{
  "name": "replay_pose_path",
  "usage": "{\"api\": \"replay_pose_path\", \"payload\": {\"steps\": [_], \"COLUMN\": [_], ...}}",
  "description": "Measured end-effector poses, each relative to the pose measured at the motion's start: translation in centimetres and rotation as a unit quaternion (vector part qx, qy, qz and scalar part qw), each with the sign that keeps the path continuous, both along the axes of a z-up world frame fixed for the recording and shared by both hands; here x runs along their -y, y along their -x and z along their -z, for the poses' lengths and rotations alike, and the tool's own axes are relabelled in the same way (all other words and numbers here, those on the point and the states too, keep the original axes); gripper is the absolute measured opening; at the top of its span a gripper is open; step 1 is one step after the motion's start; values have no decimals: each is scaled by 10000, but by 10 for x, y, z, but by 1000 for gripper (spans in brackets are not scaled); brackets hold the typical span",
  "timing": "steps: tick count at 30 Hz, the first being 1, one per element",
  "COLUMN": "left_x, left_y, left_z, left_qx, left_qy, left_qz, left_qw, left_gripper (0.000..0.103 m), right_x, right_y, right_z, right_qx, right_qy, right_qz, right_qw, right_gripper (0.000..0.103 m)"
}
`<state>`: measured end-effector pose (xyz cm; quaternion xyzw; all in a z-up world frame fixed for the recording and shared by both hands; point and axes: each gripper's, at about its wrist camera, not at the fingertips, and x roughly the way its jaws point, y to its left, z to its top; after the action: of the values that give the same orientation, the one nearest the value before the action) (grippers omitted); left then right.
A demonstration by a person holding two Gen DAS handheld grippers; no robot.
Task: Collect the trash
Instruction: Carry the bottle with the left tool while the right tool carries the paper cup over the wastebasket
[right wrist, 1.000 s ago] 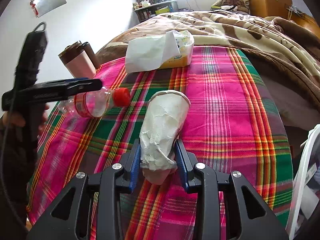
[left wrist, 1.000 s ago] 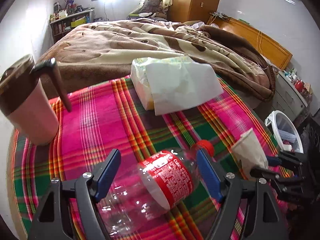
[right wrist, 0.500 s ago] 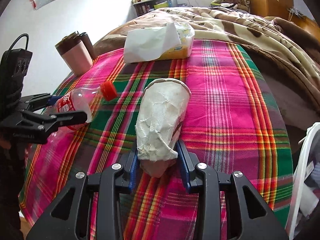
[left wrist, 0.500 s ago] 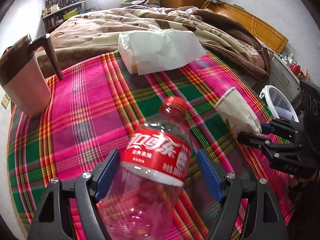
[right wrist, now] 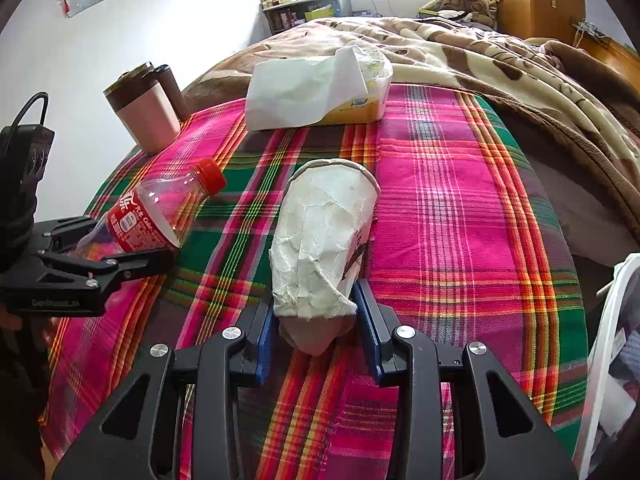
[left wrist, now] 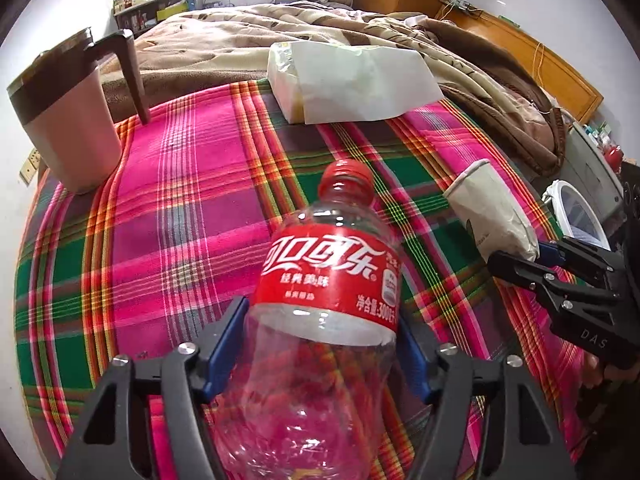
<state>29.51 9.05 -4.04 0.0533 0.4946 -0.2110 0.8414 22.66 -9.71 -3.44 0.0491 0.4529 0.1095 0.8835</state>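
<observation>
My left gripper [left wrist: 322, 344] is shut on an empty clear cola bottle [left wrist: 324, 320] with a red label and red cap, held above the plaid cloth, cap pointing away. The bottle also shows in the right wrist view [right wrist: 152, 216]. My right gripper [right wrist: 316, 320] is shut on the base of a crumpled white paper cup [right wrist: 320, 244], rim pointing away; the cup also shows in the left wrist view [left wrist: 492, 216]. A white trash bin [left wrist: 576, 212] stands off the table's right edge, seen too in the right wrist view [right wrist: 608, 360].
A pink mug with brown lid [left wrist: 60, 120] stands at the far left of the plaid cloth [left wrist: 192, 208]. A tissue pack with a white sheet over it [left wrist: 344, 80] lies at the far edge. A bed with brown blankets [left wrist: 320, 28] is behind.
My left gripper has closed on the bottle and lifted it, cap swinging to point away. My right gripper keeps hold of the paper cup and has barely moved.
</observation>
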Motion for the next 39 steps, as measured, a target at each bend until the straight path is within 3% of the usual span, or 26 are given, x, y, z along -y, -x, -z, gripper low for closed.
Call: {"api": "replay_pose_path", "payload": {"steps": [14, 39], "left_x": [8, 62], "left_y": [32, 111], "left_z": [-20, -73], "left_qx": [422, 1255], "left_qy": [116, 407], "left_qz": [-345, -232], "left_qw": [9984, 9910], "left_gripper": [65, 65], "right_x": [10, 67], "right_y": [20, 82], "right_z": [-10, -58], "right_qx": [253, 950], "right_qy": [-95, -142], "right_qz": [91, 523], "right_qw": [9996, 9940], "right_gripper": [36, 36]}}
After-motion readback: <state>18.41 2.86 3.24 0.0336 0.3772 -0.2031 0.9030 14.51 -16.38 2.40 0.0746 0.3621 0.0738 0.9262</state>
